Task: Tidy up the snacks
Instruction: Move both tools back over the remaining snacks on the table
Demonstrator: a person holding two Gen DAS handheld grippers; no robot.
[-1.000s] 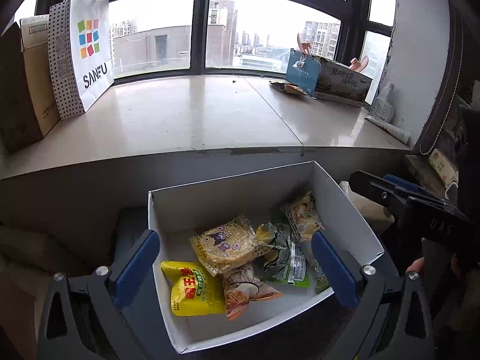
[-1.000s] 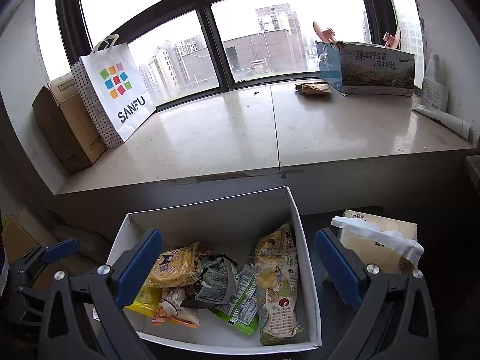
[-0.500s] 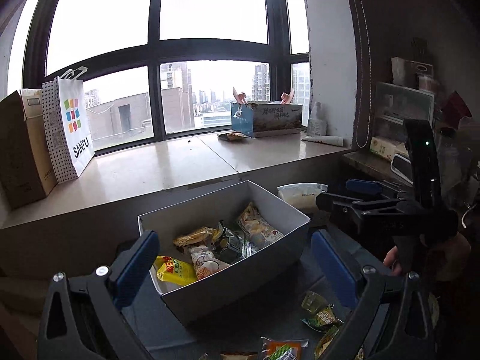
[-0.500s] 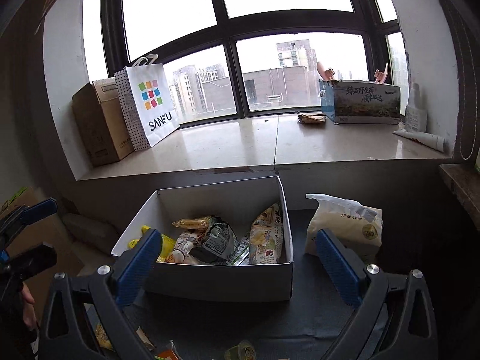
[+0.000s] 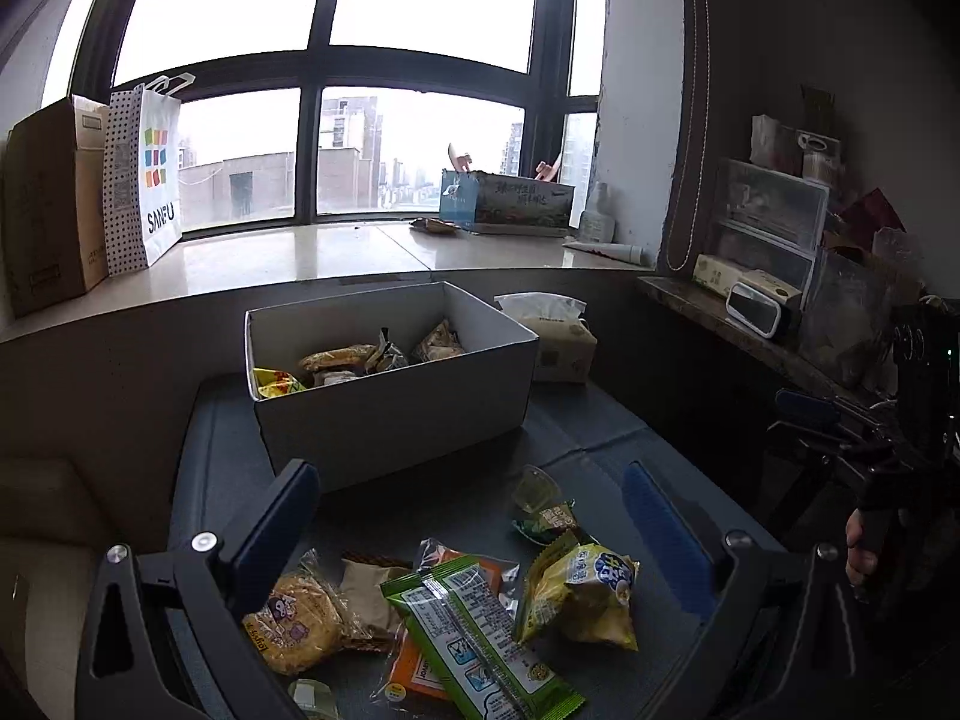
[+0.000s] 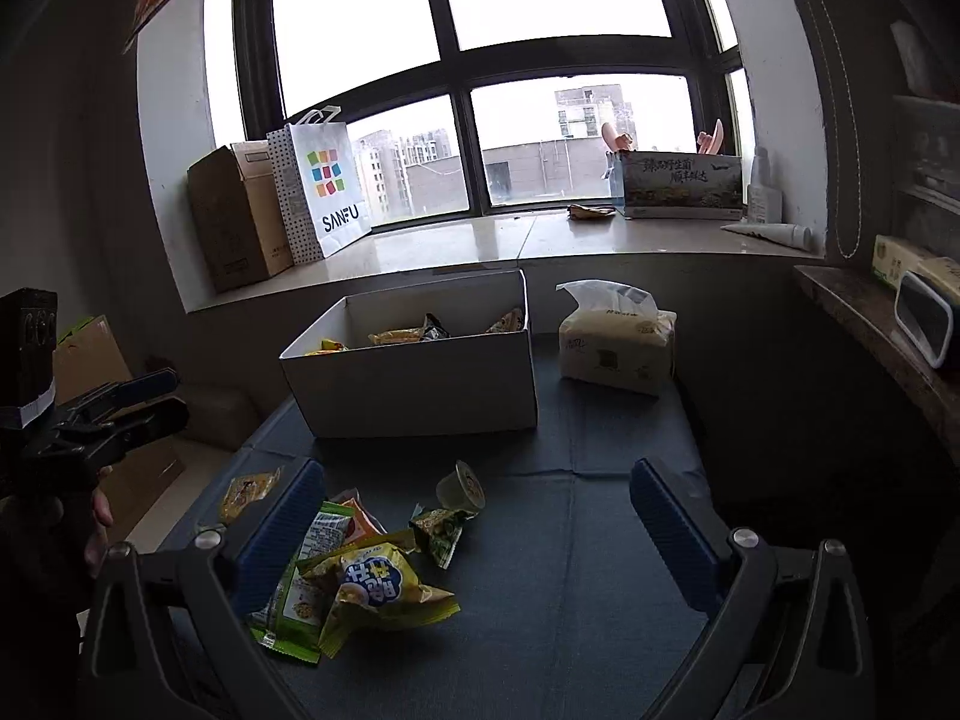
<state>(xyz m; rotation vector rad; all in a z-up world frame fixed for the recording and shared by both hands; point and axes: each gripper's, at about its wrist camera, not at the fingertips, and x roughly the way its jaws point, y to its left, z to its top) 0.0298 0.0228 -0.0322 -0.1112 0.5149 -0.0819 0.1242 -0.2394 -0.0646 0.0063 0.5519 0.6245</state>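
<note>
Dark mat [image 6: 600, 540], snack box [image 6: 420, 384], loose packets [image 5: 468, 618]

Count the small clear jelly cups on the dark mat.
1 for certain: a jelly cup tipped on its side on the mat, between the white box and the loose packets. A pale shape at the left view's bottom edge may be another.

Left gripper [image 5: 474, 531] spread wide, blue pads [image 5: 282, 525] far apart, nothing between them, pointed forward and tipped slightly down. Right gripper [image 6: 480, 525] likewise gaping and empty, level with its partner and off to that one's right, handle wrapped by a hand [image 5: 859, 546]. Seen from the right wrist, left gripper out to the left, handle gripped by the other hand [image 6: 96, 531].
</note>
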